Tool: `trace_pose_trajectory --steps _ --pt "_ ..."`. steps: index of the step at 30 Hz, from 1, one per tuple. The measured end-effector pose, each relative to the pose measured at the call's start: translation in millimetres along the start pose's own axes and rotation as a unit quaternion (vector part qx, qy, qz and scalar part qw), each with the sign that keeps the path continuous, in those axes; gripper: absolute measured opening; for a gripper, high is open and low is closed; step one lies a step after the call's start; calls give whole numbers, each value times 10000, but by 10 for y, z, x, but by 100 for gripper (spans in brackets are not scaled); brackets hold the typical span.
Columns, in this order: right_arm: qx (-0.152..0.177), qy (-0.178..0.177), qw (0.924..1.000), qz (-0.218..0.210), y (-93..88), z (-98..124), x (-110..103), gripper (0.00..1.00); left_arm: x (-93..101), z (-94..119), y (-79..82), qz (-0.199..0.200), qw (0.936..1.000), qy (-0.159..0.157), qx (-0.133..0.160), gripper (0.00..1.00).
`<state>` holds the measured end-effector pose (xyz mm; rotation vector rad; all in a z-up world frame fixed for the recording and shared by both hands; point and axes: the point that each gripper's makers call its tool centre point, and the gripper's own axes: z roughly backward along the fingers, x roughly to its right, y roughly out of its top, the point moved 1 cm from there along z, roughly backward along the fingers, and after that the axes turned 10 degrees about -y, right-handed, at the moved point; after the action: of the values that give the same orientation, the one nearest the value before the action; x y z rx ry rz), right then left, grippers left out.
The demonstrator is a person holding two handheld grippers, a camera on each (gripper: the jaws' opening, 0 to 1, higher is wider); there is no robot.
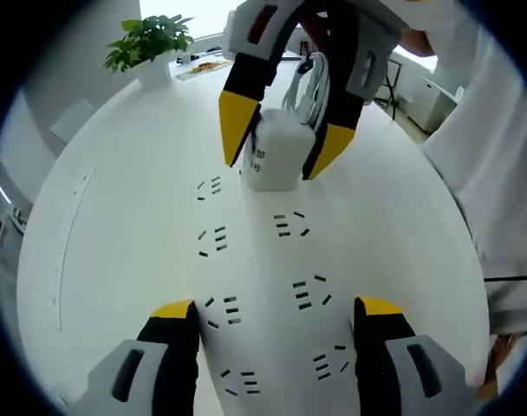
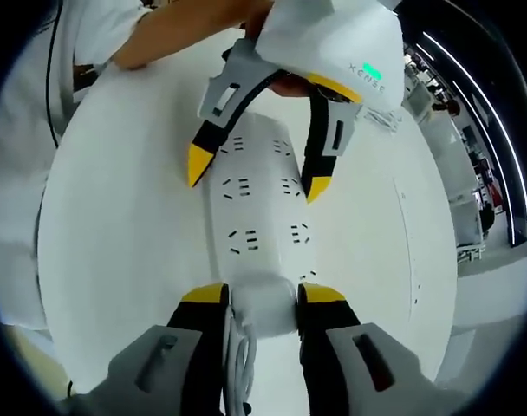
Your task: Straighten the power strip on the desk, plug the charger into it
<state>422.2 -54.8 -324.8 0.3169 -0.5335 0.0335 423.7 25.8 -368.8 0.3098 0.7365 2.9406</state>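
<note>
1. Power strip [image 1: 263, 295], white and long, lies flat on the white desk [image 1: 116, 225] and runs up the middle of the left gripper view, with rows of dark socket holes.
2. Left gripper [image 1: 272, 316] sits at the bottom of that view with its jaws wide apart, one on each side of the strip, holding nothing.
3. Right gripper [image 2: 259, 295] squeezes the white charger [image 2: 263, 303] at the bottom of the right gripper view.
4. Charger rests at the strip's far end; it may be touching it, hard to tell.
5. Green plant [image 1: 151, 39] stands at upper left.
</note>
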Motion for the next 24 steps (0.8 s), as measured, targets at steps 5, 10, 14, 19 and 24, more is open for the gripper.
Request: trace_pose_trajectory --steps 5,10,14,19,24 --pt "3 -57 9999 -110 3 10 -11 30 16 -2 6 -14 10000 -5 -4 73" --pt "-18 -89 9998 -183 4 21 -26 30 51 -8 27 -16 10000 -6 -20 72" --pt "-33 -126 9996 -244 6 30 -41 30 61 -9 31 -20 10000 -9 -23 72" --pt "-68 -171 9993 -340 14 36 -56 30 58 -7 26 -27 10000 -14 -24 71" --pt "-88 -206 9988 -428 19 47 -75 30 50 -6 16 -50 10000 -26 -28 71"
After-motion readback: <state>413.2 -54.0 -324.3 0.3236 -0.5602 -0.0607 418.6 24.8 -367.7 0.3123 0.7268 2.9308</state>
